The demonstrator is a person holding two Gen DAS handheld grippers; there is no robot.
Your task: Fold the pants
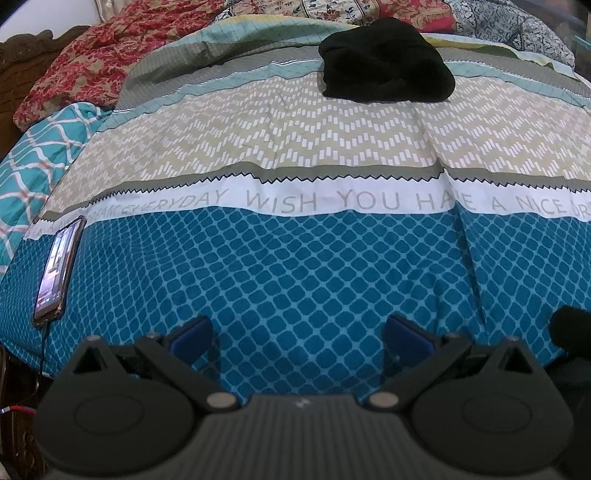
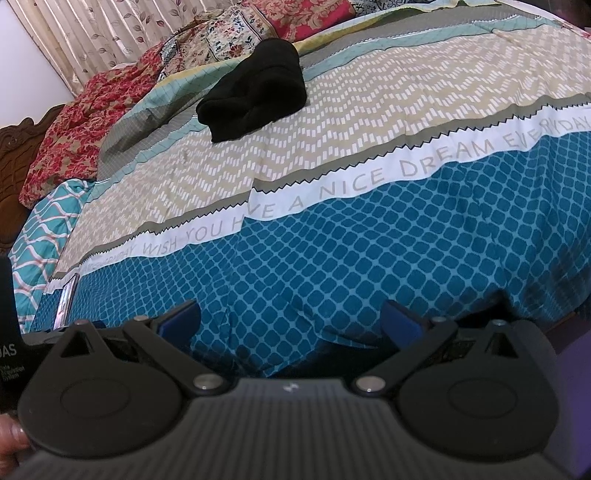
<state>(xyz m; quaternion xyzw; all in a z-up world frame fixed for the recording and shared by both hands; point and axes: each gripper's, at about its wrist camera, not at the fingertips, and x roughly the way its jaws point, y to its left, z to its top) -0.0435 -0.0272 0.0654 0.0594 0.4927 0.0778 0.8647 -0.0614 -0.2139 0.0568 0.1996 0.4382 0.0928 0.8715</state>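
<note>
The black pants lie folded in a thick bundle on the far part of the bed, on the beige zigzag band of the bedspread. The bundle also shows in the right wrist view, far and left of centre. My left gripper is open and empty, low over the blue diamond-pattern part near the bed's front edge. My right gripper is open and empty too, over the same blue area of the bedspread, well apart from the pants.
A phone with a lit screen lies on the bed's left side, with a cable running off the edge. It shows edge-on in the right wrist view. Red floral bedding and patterned pillows are piled at the back. A curtain hangs behind.
</note>
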